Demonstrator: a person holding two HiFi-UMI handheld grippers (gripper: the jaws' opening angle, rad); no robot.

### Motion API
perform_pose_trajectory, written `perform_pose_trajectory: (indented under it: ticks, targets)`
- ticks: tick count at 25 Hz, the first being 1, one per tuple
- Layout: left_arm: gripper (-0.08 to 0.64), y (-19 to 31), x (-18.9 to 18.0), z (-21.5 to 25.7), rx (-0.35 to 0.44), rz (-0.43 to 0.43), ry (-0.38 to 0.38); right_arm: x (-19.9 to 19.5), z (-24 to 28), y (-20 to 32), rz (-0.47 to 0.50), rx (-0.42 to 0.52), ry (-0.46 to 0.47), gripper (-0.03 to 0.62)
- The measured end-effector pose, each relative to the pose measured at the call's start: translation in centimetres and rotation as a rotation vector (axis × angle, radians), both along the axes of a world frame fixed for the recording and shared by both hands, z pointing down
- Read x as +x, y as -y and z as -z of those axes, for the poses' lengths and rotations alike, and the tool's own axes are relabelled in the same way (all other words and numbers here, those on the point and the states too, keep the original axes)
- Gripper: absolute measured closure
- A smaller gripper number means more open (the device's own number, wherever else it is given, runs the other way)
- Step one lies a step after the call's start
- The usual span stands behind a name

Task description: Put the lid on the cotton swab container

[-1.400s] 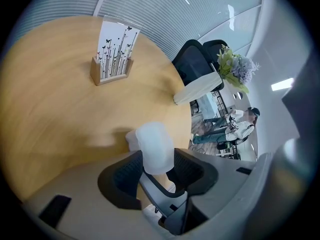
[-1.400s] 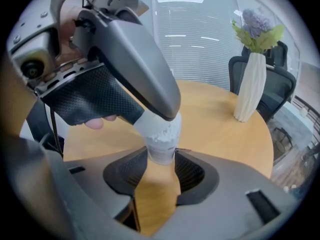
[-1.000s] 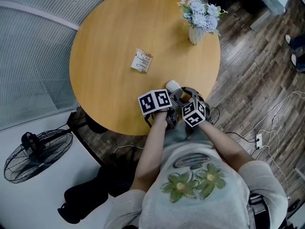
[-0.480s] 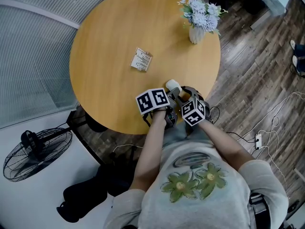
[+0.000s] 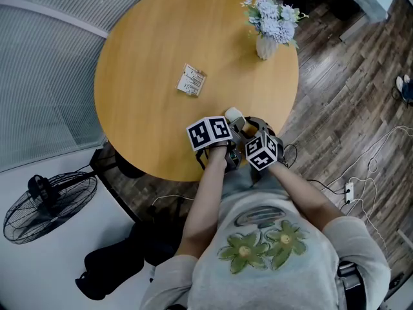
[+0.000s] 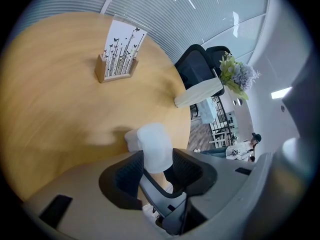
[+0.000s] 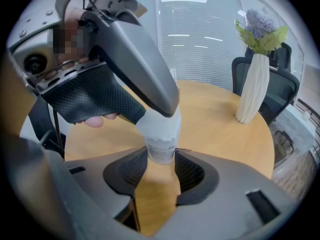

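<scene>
The cotton swab container (image 7: 161, 145), a small translucent cylinder with a printed label, stands upright on the table near its front edge. My right gripper (image 7: 161, 165) is shut on its lower part. The whitish lid (image 6: 156, 146) sits between the pads of my left gripper (image 6: 158, 168), which is shut on it from above. In the right gripper view the lid (image 7: 161, 124) rests on the container's top, under the left gripper's dark fingers. In the head view both grippers meet at the white container (image 5: 233, 115): the left gripper (image 5: 230, 121) beside the right gripper (image 5: 242, 128).
The round wooden table (image 5: 155, 37) carries a small card holder (image 5: 192, 81) at its middle and a white vase of pale flowers (image 5: 268, 26) at the far right. A fan (image 5: 45, 202) and a dark bag (image 5: 113, 267) sit on the floor at left, cables (image 5: 361, 173) at right.
The left gripper has shifted slightly over the container, a touch left and then back. The right gripper and the container have stayed in place.
</scene>
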State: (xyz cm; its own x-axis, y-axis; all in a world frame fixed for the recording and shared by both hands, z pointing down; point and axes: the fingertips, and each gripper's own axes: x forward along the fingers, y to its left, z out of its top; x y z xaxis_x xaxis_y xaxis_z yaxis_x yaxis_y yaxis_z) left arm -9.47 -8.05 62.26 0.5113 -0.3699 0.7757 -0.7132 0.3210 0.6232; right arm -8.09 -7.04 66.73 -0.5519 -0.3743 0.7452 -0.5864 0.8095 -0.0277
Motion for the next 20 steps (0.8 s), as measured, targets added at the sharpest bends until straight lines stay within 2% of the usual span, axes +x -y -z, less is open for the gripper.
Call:
perform_pose_trajectory:
  ticks: [11, 20]
  targets:
    - [0.374, 0.15, 0.06, -0.18, -0.010, -0.044, 0.050, -0.01, 0.02, 0.00, 0.002, -0.004, 0.007, 0.416]
    - [0.374, 0.21, 0.11, -0.26, -0.017, -0.052, 0.042, 0.03, 0.00, 0.05, 0.006, -0.006, 0.011, 0.414]
